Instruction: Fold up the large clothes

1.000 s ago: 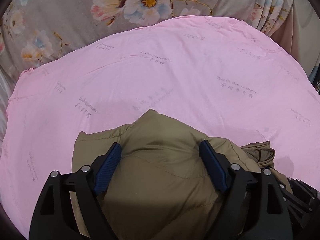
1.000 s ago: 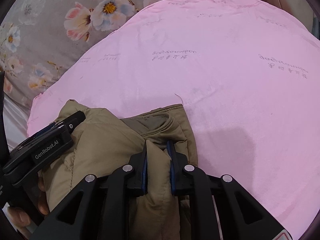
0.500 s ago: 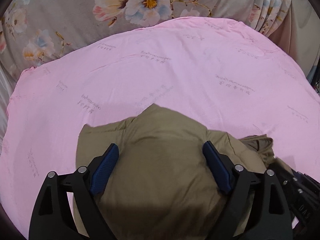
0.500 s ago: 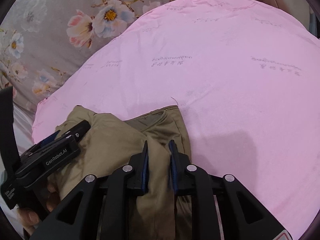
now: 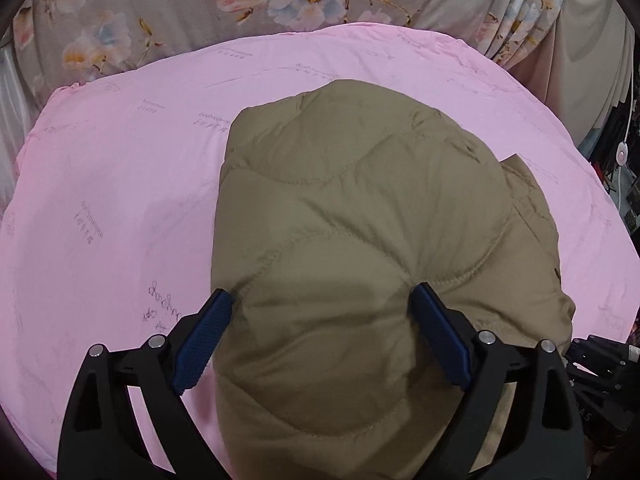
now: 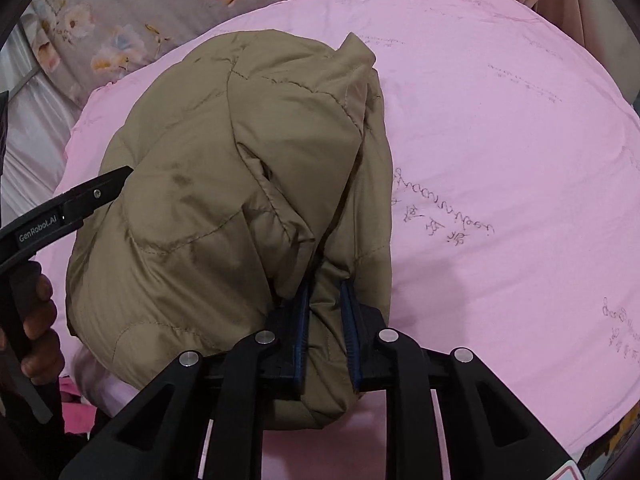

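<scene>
An olive quilted puffer jacket (image 5: 360,216) lies bunched on a pink sheet (image 5: 120,200). My left gripper (image 5: 320,312) has its jaws wide apart, with a thick bulge of the jacket between the blue pads. My right gripper (image 6: 325,300) is shut on a fold of the same jacket (image 6: 224,184) near its right edge. The left gripper's black body (image 6: 60,212) shows at the left of the right wrist view, with the hand holding it below. The jacket's underside is hidden.
The pink sheet (image 6: 500,140) covers the bed. A grey floral cover (image 5: 200,8) lies beyond it. Curtains (image 5: 580,40) hang at the far right, with a white cord and dark clutter (image 5: 620,160) beside the bed.
Both grippers have moved forward over the bed with the jacket, which now fills much more of both views and reaches farther across the pink sheet. The right gripper stays clamped on its fold.
</scene>
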`<state>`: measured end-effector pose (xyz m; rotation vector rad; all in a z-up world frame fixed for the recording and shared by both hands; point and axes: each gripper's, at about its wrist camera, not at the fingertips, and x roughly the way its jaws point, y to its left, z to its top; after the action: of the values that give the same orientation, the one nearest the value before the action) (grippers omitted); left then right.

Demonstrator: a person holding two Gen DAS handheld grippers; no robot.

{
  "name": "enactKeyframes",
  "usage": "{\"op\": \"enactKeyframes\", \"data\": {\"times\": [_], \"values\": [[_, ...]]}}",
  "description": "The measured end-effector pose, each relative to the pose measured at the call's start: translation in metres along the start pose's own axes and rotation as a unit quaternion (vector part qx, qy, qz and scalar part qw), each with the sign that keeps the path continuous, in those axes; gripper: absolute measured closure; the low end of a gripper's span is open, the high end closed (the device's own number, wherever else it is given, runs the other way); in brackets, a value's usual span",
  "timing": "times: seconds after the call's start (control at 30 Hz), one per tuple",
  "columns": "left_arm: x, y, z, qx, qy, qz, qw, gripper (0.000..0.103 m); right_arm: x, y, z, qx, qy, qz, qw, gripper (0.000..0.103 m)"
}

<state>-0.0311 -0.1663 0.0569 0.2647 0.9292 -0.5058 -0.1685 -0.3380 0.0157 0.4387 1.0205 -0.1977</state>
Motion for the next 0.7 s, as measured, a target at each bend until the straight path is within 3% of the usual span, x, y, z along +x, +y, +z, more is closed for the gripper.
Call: {"op": "enactKeyframes", "data": {"times": [0.17, 0.33, 0.43, 0.53, 0.7], "values": [[0.005, 0.008, -0.001, -0.013, -0.007, -0.004, 0.9999, 0.005, -0.006, -0.010, -0.007, 0.011, 0.002, 0.033, 0.999, 0.084], [-0.002, 0.017, -0.004, -0.022, 0.006, -0.020, 0.9995, 0.006, -0.046, -0.039, -0.013, 0.064, -0.024, 0.111, 0.992, 0.082], [-0.021, 0.026, -0.015, -0.022, 0.005, -0.039, 0.9990, 0.008, -0.069, -0.047, -0.018, 0.082, -0.051, 0.161, 0.982, 0.063], [-0.044, 0.030, -0.033, -0.014, 0.006, -0.059, 0.9982, 0.007, -0.075, -0.037, -0.019, 0.056, -0.057, 0.179, 0.981, 0.046], [-0.056, 0.021, -0.071, 0.013, 0.044, -0.101, 0.9938, 0.007, -0.044, -0.017, -0.010, 0.040, -0.029, 0.175, 0.983, 0.042]]}}
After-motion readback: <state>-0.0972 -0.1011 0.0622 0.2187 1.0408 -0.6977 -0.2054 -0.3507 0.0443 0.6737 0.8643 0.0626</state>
